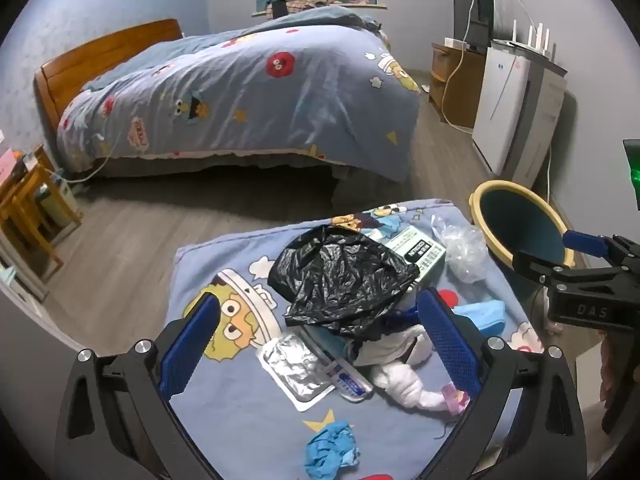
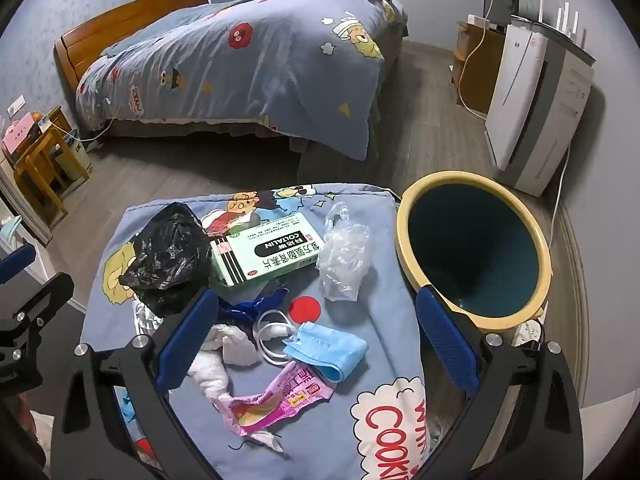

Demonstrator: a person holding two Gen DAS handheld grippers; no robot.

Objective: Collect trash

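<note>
Trash lies on a cartoon-print cloth [image 2: 360,360]: a crumpled black bag [image 1: 340,280] [image 2: 168,260], a green medicine box [image 2: 268,252] [image 1: 420,252], clear plastic wrap [image 2: 344,256] [image 1: 464,248], a blue face mask [image 2: 328,348], a pink wrapper [image 2: 276,400], white tissue [image 1: 400,376] [image 2: 224,348], a foil sachet [image 1: 296,364] and a blue wad [image 1: 332,452]. A yellow-rimmed bin [image 2: 476,248] [image 1: 520,224] stands just right of the cloth. My left gripper [image 1: 316,336] hovers open above the black bag and sachet. My right gripper [image 2: 316,340] hovers open over the mask and a white cable [image 2: 272,336].
A bed [image 1: 240,92] with a matching duvet fills the far side across grey wood floor. A white appliance [image 2: 532,104] and wooden cabinet [image 1: 452,84] line the right wall. A wooden stool [image 1: 28,208] stands at left. The right gripper's body [image 1: 592,292] shows at the right of the left wrist view.
</note>
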